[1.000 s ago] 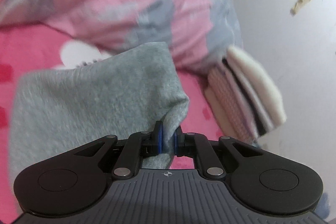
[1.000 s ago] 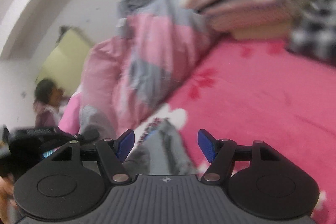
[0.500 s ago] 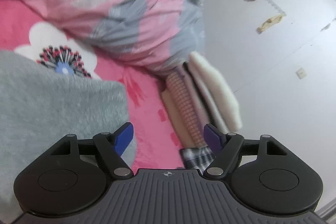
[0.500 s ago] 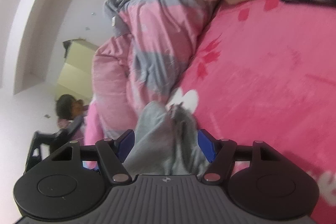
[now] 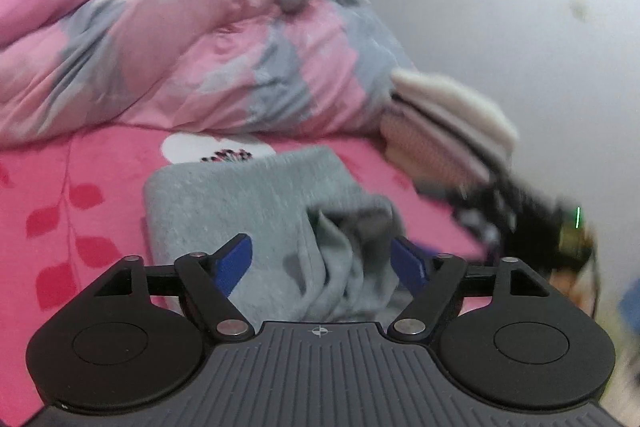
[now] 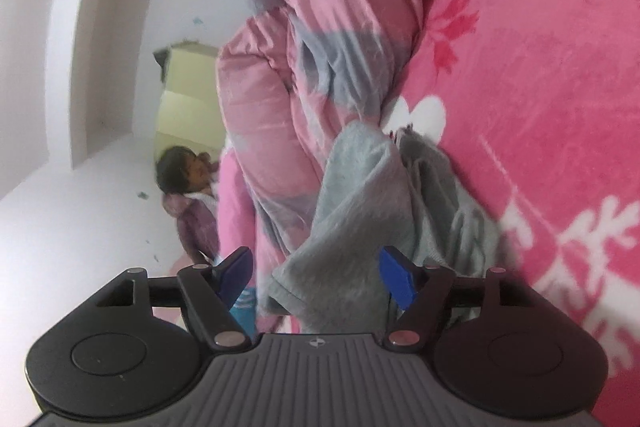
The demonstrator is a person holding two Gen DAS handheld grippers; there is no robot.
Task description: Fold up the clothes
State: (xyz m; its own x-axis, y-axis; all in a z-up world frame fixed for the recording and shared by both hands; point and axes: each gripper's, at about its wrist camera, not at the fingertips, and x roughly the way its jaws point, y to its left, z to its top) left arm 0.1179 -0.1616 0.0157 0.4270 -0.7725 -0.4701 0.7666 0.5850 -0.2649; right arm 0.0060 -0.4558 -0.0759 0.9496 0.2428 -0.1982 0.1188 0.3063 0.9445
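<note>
Left wrist view, left to right. Pink bedsheet with red leaf print at far left. Crumpled pink-and-grey quilt heaped along the back. Grey garment flat on the sheet at centre, partly folded, near corner bunched into loose pleats. Left gripper released and still widening; bunched cloth lying between the blue pads, touching neither as far as visible. Stack of folded clothes to the right against the white wall, cream piece on top, checked pink below. Dark blurred object at far right edge, unidentifiable. No bin, basket or other container visible; clothes lying directly on the bed.

Right wrist view, left to right; horizon strongly tilted. White wall at left, yellowish opening behind. Small figure of a person in the distance, detail unclear. Quilt running down the middle. Grey garment draped in front of it, edge rumpled and raised, reaching down between the fingers. Right gripper slack, spreading wider; cloth between the pads, no visible pinch. Pink bedsheet with white flower print filling the right side.
</note>
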